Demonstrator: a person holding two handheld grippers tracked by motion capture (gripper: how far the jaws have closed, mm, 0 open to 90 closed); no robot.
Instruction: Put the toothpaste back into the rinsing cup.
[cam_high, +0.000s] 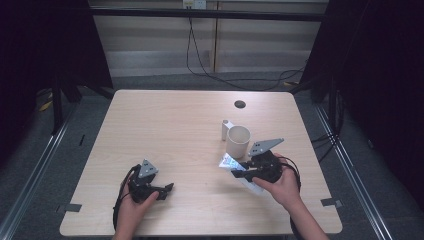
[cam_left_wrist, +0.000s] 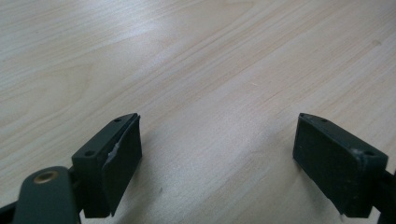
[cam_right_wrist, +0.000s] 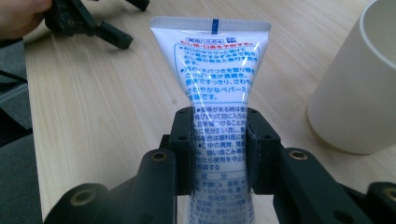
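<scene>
Two black fingers of my right gripper (cam_right_wrist: 219, 154) pinch a white plastic tube with blue print (cam_right_wrist: 217, 84), held just near the cream round cup (cam_high: 238, 141) on the right of the light wooden worktop (cam_high: 165, 125). My left gripper (cam_left_wrist: 217, 158) rests at near left, its fingers spread with nothing between.

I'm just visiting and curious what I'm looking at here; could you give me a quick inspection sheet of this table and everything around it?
Surface: pale wooden table with a dark round hole.
Job's things: white printed tube; cream cup upright beside it.
Clutter: small white object behind the cup.
Grippers: right gripper clamps the tube; left gripper open, holding nothing, near the tabletop.
Cables: black cables on the floor beyond the table.
Surroundings: grey floor, dark curtains, pale wall panels.
</scene>
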